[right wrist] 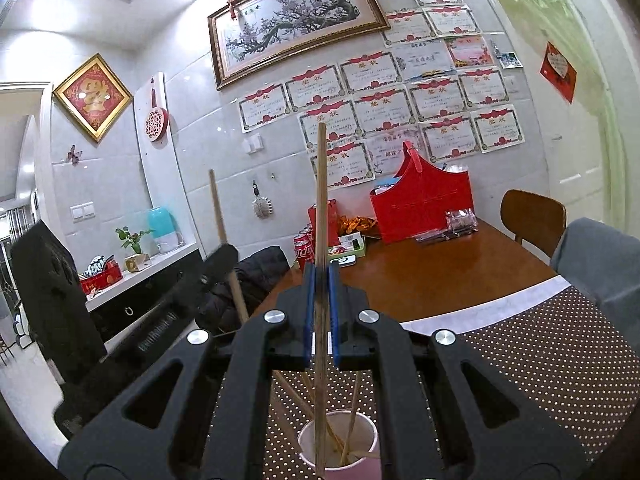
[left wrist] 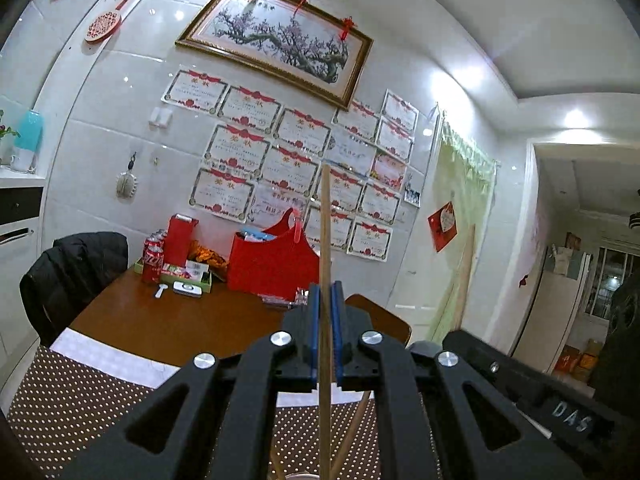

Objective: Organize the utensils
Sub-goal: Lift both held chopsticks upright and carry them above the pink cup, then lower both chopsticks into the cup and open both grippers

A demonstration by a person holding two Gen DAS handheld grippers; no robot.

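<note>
My left gripper (left wrist: 325,296) is shut on a wooden chopstick (left wrist: 325,232) that stands upright between its blue pads. My right gripper (right wrist: 321,276) is shut on another upright chopstick (right wrist: 320,200). That stick's lower end reaches down into a pink paper cup (right wrist: 338,446) on the dotted mat (right wrist: 540,372). Several more chopsticks lean in the cup. In the right wrist view the left gripper (right wrist: 224,256) shows at the left with its chopstick (right wrist: 218,208) tilted. In the left wrist view the cup is hidden below the gripper body, and the right gripper's black body (left wrist: 520,384) lies at lower right.
A brown wooden table (right wrist: 420,276) carries a red basket (right wrist: 424,204), red soda cans (right wrist: 304,250), a snack tray and small packets at its far side. A dark jacket hangs on a chair (left wrist: 76,272) at the left; a wooden chair (right wrist: 534,216) stands at the right.
</note>
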